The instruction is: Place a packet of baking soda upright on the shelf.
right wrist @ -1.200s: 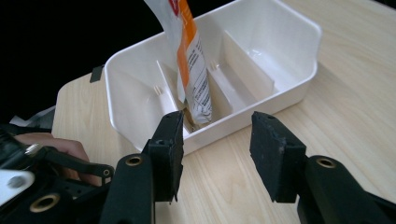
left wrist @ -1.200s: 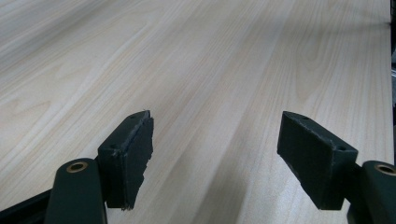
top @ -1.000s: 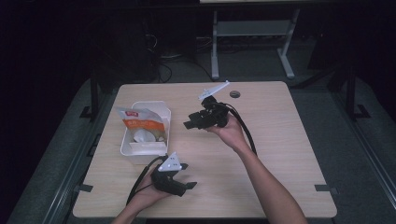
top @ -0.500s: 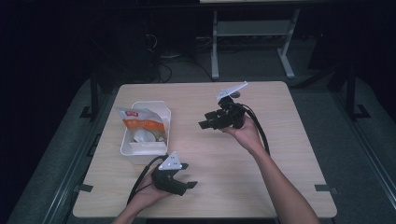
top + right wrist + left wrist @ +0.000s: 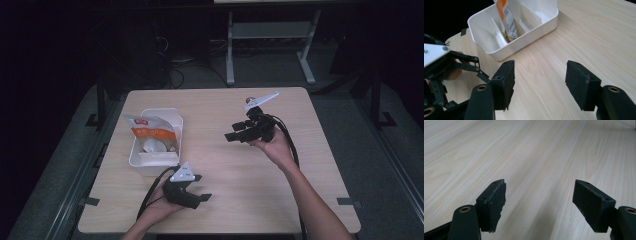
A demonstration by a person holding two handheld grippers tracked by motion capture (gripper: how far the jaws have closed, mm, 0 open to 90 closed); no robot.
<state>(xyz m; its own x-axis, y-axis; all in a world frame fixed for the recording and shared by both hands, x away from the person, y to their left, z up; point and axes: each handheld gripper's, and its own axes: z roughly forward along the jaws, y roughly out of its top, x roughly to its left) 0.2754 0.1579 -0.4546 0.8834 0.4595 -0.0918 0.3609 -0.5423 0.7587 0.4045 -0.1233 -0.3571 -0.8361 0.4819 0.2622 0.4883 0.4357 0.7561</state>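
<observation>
Standing near the desk's (image 5: 300, 200) left edge, a white bin (image 5: 172, 120) holds an orange pouch (image 5: 150, 131) upright. The left gripper (image 5: 197, 198) is rested near the front edge, jaws released, empty. The right gripper (image 5: 235, 135) is held raised mid-desk, aimed at the bin, jaws parted, likely for reaching.

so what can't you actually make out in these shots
- Print on the orange and white packet: too small in the high view; cut off by the top edge in the right gripper view.
- The pale round item in the white divided plastic bin: partly hidden under the packet, too small to identify.
- Left hand-held gripper jaw gap: too small in the high view; the left gripper view shows the jaws apart.
- Right hand-held gripper: jaws overlap in the high view.
</observation>
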